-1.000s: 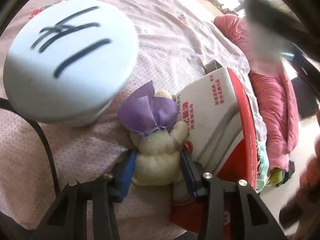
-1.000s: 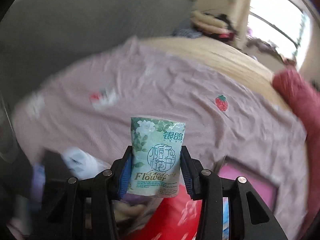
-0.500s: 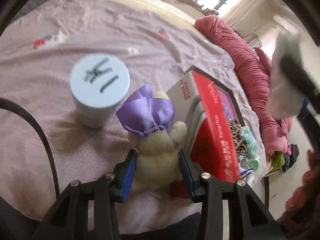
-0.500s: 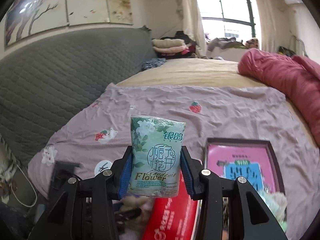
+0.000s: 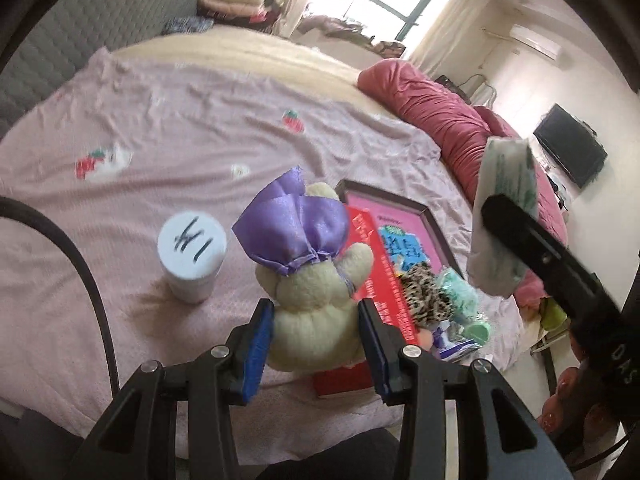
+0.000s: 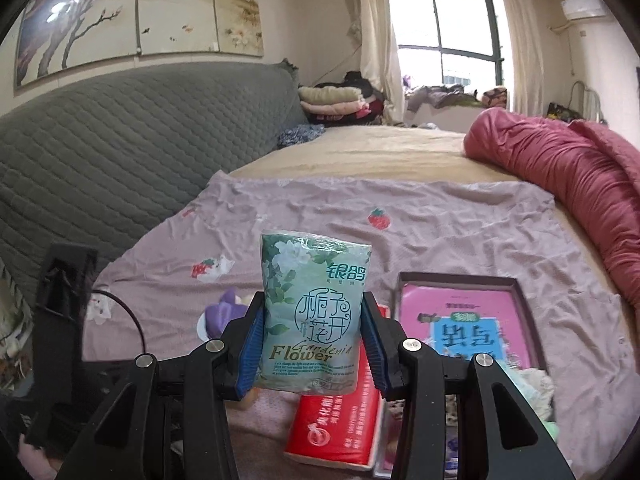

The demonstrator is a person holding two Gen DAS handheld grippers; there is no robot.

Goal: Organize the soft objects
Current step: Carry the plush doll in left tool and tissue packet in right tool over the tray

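Cream plush toy and green tissue pack, both gripped.
Left gripper clamps the toy; right gripper clamps the pack, above the bed's near edge.

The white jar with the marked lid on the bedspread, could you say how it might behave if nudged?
The jar stands upright on soft, wrinkled bedding, so it would probably tip easily. Its round body would likely roll once down. It looks rigid, unlike the plush toy.
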